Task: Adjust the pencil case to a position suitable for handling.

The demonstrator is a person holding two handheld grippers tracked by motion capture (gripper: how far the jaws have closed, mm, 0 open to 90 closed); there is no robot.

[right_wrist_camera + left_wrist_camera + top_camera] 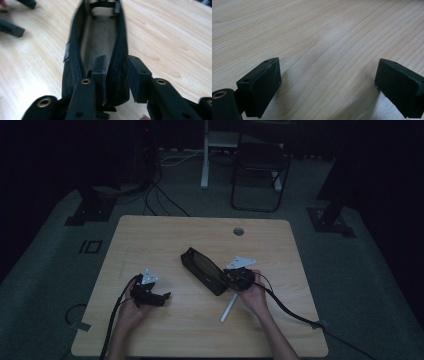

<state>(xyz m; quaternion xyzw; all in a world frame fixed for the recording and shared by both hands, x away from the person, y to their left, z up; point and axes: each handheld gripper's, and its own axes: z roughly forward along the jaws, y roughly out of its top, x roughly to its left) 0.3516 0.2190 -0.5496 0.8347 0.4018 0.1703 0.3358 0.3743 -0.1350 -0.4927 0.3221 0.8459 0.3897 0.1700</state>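
Over at the left of the pale wooden table (150, 240), the left gripper (162, 296) lies low in the person's left hand (131, 310), well apart from the work; in the left gripper view its two black jaws stand wide apart with nothing but bare wood grain between them, so it holds nothing.

Towards the middle lies the long black fabric zip pouch (202, 270), slantwise on the table, its zip undone and its tan lining (98, 37) showing through the open mouth. Just beside its near end, partly under the right hand (255, 297), a slim white stick-like object (229, 309) rests on the wood; what it is I cannot tell.

At the right, the right gripper (116, 72) sits on the pouch's near end. In the right gripper view one jaw is inside the mouth and the other outside, with the pouch's zip-edged side wall (117, 62) between them; the jaws are nearly closed and look to be pinching that wall.

Judging from this, the step in hand is taking hold of the pouch's rim to keep it open or steady. The next move likely calls for a firm pinch that does not slip off the fabric, and for the idle left gripper to come across, perhaps for the white object
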